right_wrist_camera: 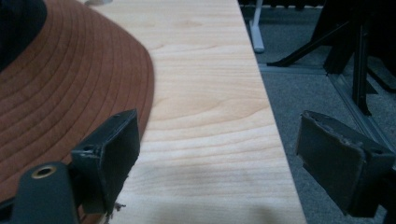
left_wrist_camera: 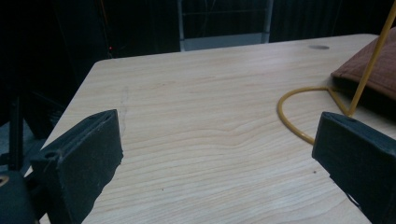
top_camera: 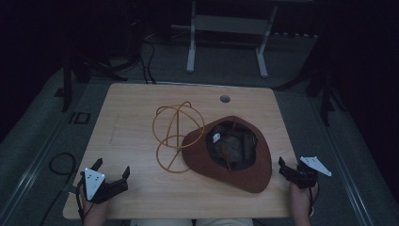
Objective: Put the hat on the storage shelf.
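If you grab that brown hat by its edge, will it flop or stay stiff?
The hat would probably bend a little: its brim looks like soft stitched cloth, yet it lies flat and wide, so it likely keeps some shape. It seems light. Lying upside down and low on the table, it would likely slide rather than tip.

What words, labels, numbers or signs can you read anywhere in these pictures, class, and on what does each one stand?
No text can be read in any view.
White tag inside the brown hat: any print on it is too small and blurred to read.
Yellow wire stand, wooden table, left tool and right tool: no lettering visible.
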{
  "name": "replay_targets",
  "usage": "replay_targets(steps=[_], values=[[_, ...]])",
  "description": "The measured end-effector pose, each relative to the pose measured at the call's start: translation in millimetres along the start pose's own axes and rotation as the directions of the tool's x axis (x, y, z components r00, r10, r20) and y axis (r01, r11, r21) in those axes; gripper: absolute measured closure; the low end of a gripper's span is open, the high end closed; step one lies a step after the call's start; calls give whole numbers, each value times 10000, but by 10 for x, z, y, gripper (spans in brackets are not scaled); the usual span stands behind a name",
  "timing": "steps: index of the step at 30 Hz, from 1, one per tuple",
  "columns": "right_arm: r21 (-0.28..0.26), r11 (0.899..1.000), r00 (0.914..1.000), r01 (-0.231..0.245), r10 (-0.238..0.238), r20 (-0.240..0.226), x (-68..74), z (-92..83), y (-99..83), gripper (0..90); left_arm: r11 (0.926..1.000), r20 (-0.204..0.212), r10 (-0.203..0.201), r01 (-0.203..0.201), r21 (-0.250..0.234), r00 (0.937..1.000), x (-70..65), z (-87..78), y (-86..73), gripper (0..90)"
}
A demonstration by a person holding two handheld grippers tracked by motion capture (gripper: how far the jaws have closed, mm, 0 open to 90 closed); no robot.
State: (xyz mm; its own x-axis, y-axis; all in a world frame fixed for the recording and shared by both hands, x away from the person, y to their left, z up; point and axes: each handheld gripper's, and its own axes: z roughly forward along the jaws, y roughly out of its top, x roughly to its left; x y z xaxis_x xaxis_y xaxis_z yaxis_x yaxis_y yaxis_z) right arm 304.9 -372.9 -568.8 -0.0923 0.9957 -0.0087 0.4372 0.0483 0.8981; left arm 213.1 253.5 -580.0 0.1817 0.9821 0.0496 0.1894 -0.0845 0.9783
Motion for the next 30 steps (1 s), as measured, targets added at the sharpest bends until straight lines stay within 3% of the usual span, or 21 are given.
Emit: replay_targets(steps=[4,14,19,23,25,27,30], values=[[80,9999,9999,125,-124,-63,17,3,0,138,9997,42,-246,247,-91,9997,10,3,3,23],[46,9999,9995,-134,135,-288,6,-18,-8,160,9998,-31,-193,193,18,9998,-11,27,9,23],[573,9980,9921,-276,343,-1204,37,-16,12,134,10000,-138,-19,18,-64,9999,-41,14,35,23],[668,9977,9923,-109,190,-1222,63,-53,69,134,9999,-113,88,-89,-64,9999,-42,8,31,23],[423,9989,9914,-192,245,-1287,105,-164,199,134,9999,-70,-124,124,37,9999,-32,6,31,23],[426,9986,9875,-302,364,-1531,136,-205,274,134,9980,104,-632,631,85,9979,-24,7,36,23],[461,9987,9836,-216,294,-1779,202,-252,382,133,9966,255,-798,793,209,9965,-30,10,38,23]])
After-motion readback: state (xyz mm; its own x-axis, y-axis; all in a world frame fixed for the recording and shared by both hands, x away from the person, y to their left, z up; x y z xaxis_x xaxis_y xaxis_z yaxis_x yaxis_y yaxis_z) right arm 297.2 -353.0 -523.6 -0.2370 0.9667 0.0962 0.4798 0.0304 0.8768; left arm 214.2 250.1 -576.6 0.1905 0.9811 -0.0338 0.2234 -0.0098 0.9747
